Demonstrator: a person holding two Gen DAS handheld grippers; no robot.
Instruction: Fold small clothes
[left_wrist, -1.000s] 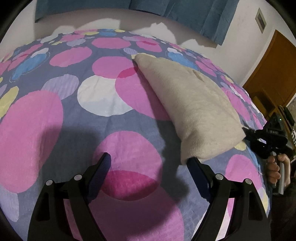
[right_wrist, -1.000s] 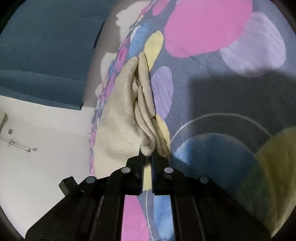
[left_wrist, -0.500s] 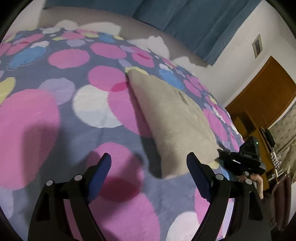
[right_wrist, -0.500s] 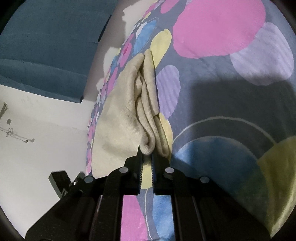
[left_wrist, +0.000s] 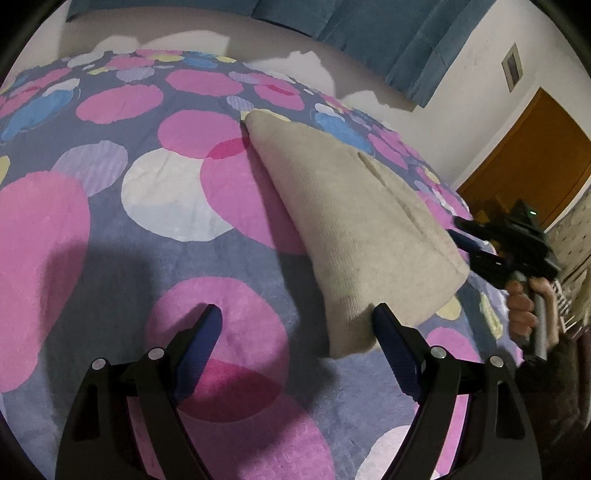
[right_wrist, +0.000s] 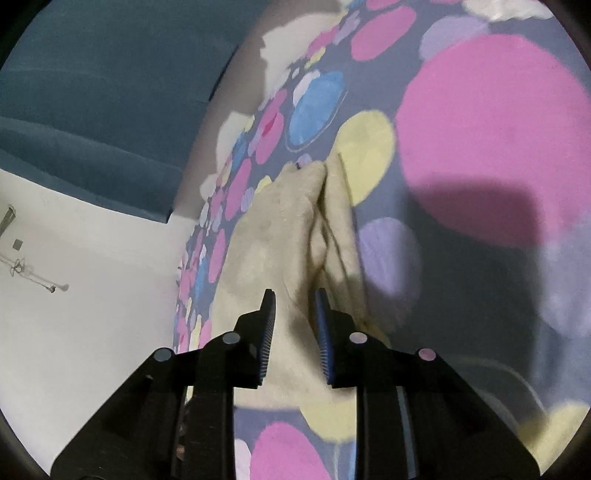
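Note:
A folded beige knit garment (left_wrist: 354, 218) lies on the bedspread with coloured circles (left_wrist: 110, 229). My left gripper (left_wrist: 299, 325) is open and empty just above the bedspread; its right finger is beside the garment's near corner. In the left wrist view my right gripper (left_wrist: 465, 240) is at the garment's right corner, held by a hand (left_wrist: 524, 306). In the right wrist view the right gripper (right_wrist: 293, 306) has its jaws parted over the garment (right_wrist: 280, 236), with the cloth's corner lying between them, not pinched.
A blue curtain (left_wrist: 399, 40) hangs on the white wall behind the bed. A wooden door (left_wrist: 532, 155) stands at the right, beyond the bed's edge. The bedspread extends wide to the left of the garment.
My right gripper has opened and let go of the garment's corner, which now rests on the bed. My left gripper has dropped back closer to the garment's near corner.

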